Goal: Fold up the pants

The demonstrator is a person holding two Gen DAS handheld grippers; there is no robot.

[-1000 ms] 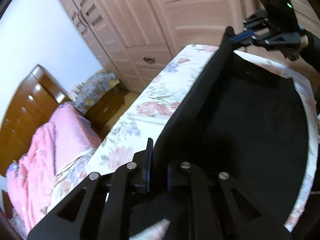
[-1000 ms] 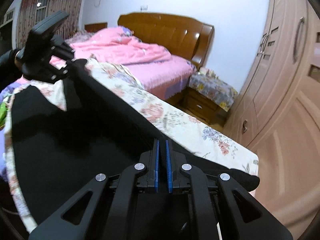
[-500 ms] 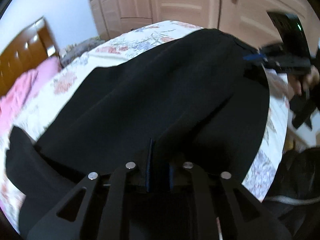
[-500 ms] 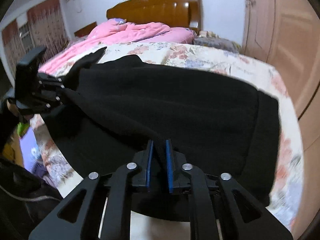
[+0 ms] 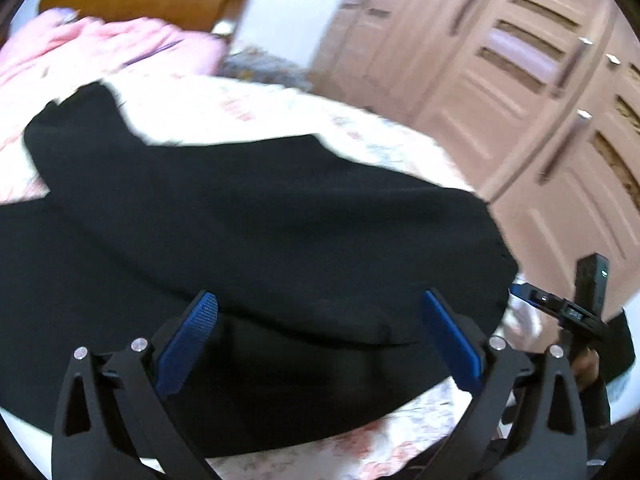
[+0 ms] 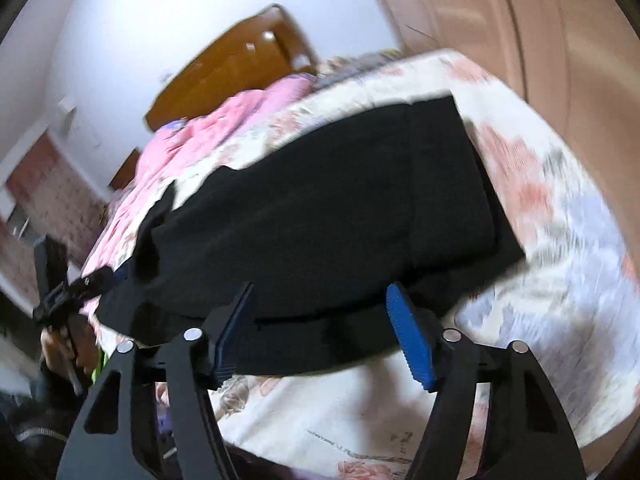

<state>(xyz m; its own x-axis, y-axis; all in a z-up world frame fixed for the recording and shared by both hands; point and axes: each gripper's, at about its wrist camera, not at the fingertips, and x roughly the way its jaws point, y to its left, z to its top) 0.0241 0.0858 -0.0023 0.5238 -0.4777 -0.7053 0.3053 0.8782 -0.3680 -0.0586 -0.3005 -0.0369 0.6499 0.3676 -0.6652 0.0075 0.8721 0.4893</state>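
Both grippers stand with their jaws spread wide and nothing between them: the left gripper (image 5: 318, 338) and the right gripper (image 6: 326, 334), each a black two-finger tool with blue ribbed pads, hover just above the near edge of the cloth. Beneath them the floral-printed bed cover (image 6: 560, 240) carries the black fabric pants (image 5: 256, 216), lying folded over in a broad, flat layer, with a rumpled pink quilt (image 6: 200, 140) beyond.
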